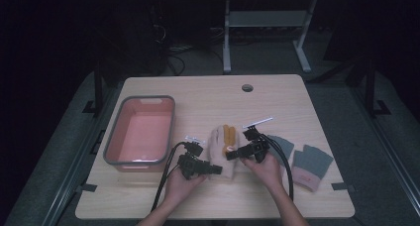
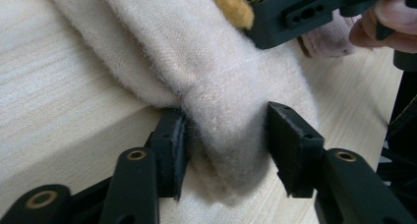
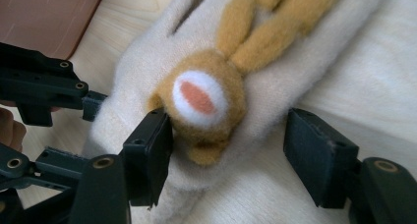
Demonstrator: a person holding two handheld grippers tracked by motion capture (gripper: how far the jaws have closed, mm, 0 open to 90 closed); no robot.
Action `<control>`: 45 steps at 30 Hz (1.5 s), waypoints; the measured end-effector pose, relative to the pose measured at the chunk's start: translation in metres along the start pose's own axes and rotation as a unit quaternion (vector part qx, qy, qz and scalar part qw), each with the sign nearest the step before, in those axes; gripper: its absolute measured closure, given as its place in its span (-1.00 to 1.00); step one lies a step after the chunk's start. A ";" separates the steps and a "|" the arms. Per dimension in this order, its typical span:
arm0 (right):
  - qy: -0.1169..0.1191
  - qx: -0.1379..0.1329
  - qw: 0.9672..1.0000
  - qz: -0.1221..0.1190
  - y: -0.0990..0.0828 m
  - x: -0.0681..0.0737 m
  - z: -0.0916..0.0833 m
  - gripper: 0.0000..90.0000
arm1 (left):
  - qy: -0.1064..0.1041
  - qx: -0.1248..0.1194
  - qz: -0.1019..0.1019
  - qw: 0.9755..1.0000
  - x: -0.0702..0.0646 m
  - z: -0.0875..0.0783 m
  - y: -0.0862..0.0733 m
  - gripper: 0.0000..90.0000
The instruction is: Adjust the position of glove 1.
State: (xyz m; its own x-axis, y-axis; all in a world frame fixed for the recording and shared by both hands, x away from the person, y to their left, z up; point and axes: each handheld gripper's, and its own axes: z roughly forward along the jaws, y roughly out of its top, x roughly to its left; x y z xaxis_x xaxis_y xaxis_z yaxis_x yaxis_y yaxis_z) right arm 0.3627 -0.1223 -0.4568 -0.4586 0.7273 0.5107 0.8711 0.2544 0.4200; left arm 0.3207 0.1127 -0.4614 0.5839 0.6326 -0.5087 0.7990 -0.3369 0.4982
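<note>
L gripper (image 2: 223,150), lower centre of its own view: jaws pinched on the cuff end of the cream glove (image 2: 196,76), fabric bunched between both pads. R gripper (image 3: 228,153), bottom of its view: jaws fairly wide, straddling the glove's tan animal patch (image 3: 206,106) (white-and-pink spot at its middle); left pad touches the patch edge, right pad stands clear, so no grip. High view: both grippers meet just below frame centre, L (image 1: 216,170) at the glove's lower edge, R (image 1: 232,155) over its middle; glove (image 1: 218,144) lies flat on the table (image 1: 208,94). Pink bin (image 1: 140,132) left of centre. Two grey gloves (image 1: 297,156) at right, near R hand.
</note>
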 end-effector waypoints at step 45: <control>0.088 0.002 0.994 0.061 -0.006 -0.007 0.014 0.74 | -0.026 0.002 -0.011 1.000 0.008 0.000 0.004 0.50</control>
State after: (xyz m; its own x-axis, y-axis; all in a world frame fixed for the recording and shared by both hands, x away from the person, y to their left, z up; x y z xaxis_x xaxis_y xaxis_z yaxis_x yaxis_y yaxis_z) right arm 0.3637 -0.1197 -0.4736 -0.3720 0.6300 0.6817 0.9229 0.1728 0.3440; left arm 0.3287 0.1161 -0.4633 0.5723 0.6032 -0.5555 0.8125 -0.3254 0.4837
